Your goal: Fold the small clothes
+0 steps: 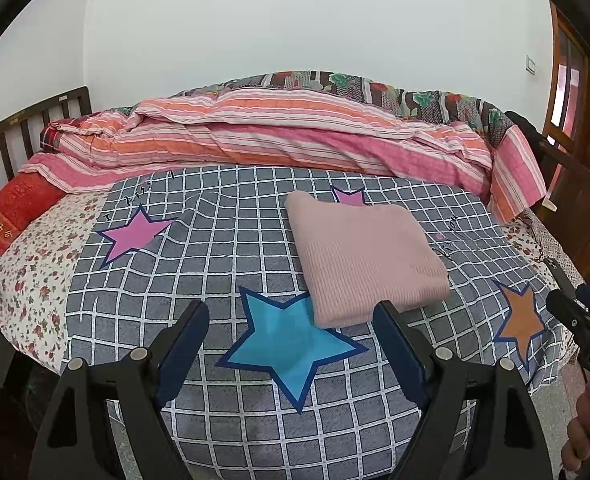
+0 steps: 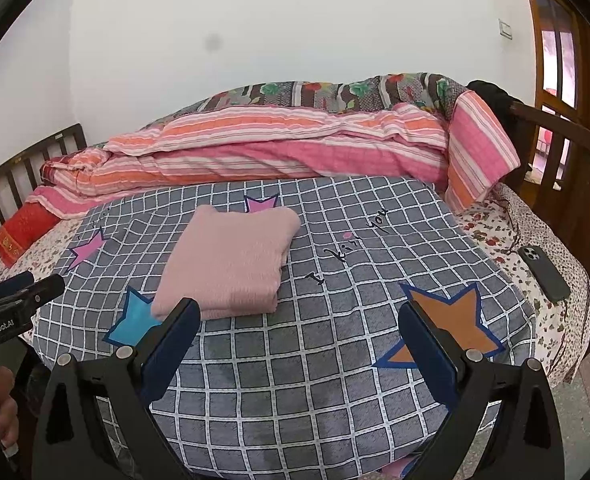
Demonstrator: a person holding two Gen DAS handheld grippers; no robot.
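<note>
A pink knitted garment [image 1: 363, 256] lies folded into a neat rectangle on the grey checked cloth with stars [image 1: 223, 240]; it also shows in the right wrist view [image 2: 227, 264]. My left gripper [image 1: 291, 316] is open and empty, held back above the near part of the cloth, its right finger just in front of the garment's near edge. My right gripper [image 2: 299, 316] is open and empty, held back to the right of the garment. Each gripper shows at the edge of the other's view: the right one [image 1: 575, 320] and the left one [image 2: 19, 296].
A rolled striped pink and orange quilt [image 1: 295, 140] lies along the back of the bed. A red pillow [image 1: 11, 212] sits at the left by the wooden headboard [image 1: 27, 128]. A dark phone [image 2: 545, 272] lies on the floral sheet [image 2: 535, 240] at the right. A wooden door [image 2: 555, 40] stands far right.
</note>
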